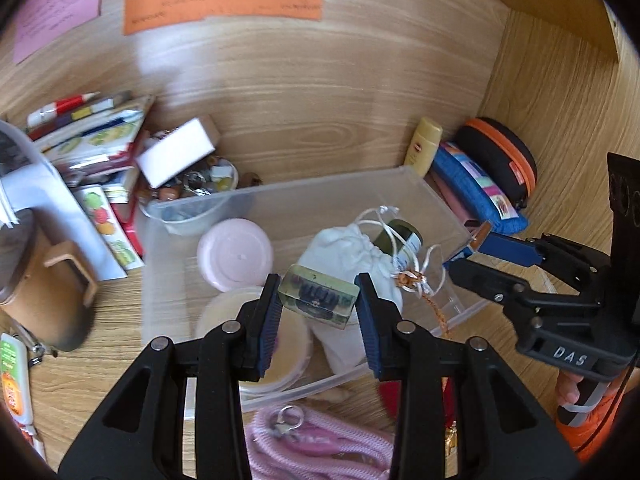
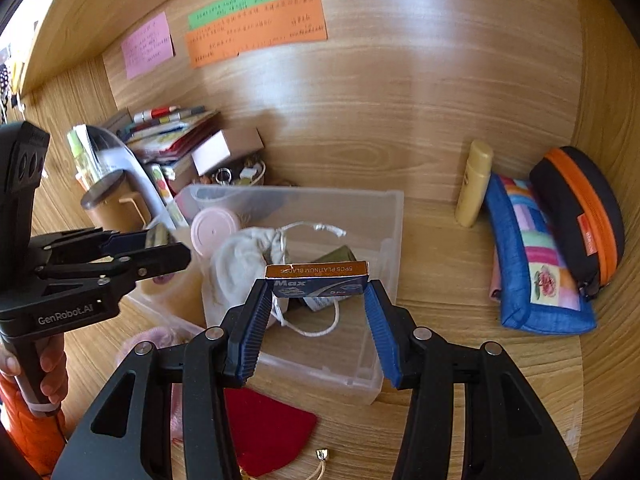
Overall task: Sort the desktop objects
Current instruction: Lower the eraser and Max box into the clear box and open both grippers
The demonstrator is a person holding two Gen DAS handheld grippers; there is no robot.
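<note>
Orange-edged blade box (image 2: 318,280) reads "5PCS PLATINUM BLADES" and "Max".

The writing on the orange note (image 2: 256,32), the green note (image 2: 234,4) and the pink note (image 2: 147,45) is too small to read. The left gripper (image 1: 318,300) covers much of the pink cord (image 1: 320,444) and most of the cream tub (image 1: 256,336). The white pouch (image 2: 244,264) hides part of the dark jar (image 2: 334,258). The bits in the small bowl (image 1: 192,196) are too jumbled to tell. The picture's edge cuts off the brown mug (image 1: 44,288).
</note>
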